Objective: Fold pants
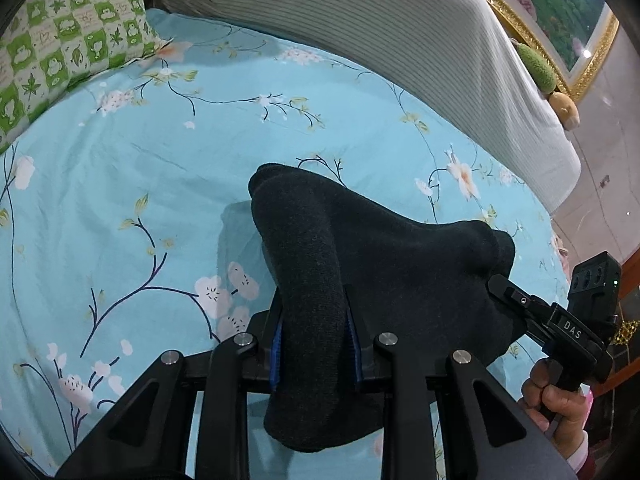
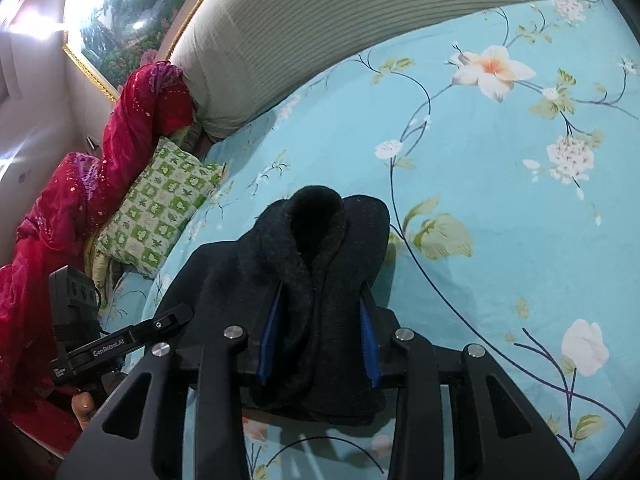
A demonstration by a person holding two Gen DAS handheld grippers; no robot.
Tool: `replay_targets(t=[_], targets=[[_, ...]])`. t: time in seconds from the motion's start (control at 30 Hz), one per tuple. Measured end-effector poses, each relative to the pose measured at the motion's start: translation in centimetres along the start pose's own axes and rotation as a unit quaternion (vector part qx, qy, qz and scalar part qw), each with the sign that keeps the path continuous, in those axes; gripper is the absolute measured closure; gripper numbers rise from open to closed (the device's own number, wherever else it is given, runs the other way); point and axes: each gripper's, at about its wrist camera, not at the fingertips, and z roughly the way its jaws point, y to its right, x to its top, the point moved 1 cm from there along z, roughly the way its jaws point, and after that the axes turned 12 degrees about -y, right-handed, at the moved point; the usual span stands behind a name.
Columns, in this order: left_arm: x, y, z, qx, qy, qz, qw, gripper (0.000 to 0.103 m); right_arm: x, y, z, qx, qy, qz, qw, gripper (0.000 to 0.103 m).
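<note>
The dark charcoal pants (image 1: 360,264) hang bunched between both grippers above the blue floral bedsheet (image 1: 160,184). My left gripper (image 1: 316,332) is shut on a thick fold of the pants, cloth spilling over and below its blue-padded fingers. My right gripper shows in the left wrist view (image 1: 496,284) clamped on the pants' right end. In the right wrist view my right gripper (image 2: 320,320) is shut on a fleecy fold of the pants (image 2: 320,240), and my left gripper (image 2: 180,316) grips the cloth at left.
A green checked pillow (image 1: 68,36) lies at the bed's far left, also in the right wrist view (image 2: 160,208). A grey ribbed bolster (image 1: 400,40) runs along the back. A red sequinned cloth (image 2: 80,200) is heaped beside the pillow. A gold-framed painting (image 1: 560,12) hangs behind.
</note>
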Motion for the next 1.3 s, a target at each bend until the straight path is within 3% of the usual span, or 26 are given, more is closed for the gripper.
replay_targets(t=[0.13, 0.5, 0.8, 1.3], targets=[[-0.3, 0.2, 0.3, 0.01, 0.002, 0.01, 0.9999, 0.072, -0.2, 0.8, 0.4, -0.014, -0.005, 0.004, 1.0, 0.06], [-2.3, 0.4, -0.1, 0.08, 0.015, -0.005, 0.9967, 0.032, -1.2, 0.3, -0.5, -0.05, 0.003, -0.008, 0.999, 0.05], [-4.2, 0.9, -1.4, 0.102, 0.022, -0.013, 0.9945, 0.025, -3.0, -0.7, -2.3, -0.07, 0.024, -0.012, 0.997, 0.041], [-5.6, 1.7, -1.9, 0.114, 0.026, -0.007, 0.9932, 0.024, -4.9, -2.7, -2.6, -0.082, 0.027, -0.04, 0.995, 0.04]])
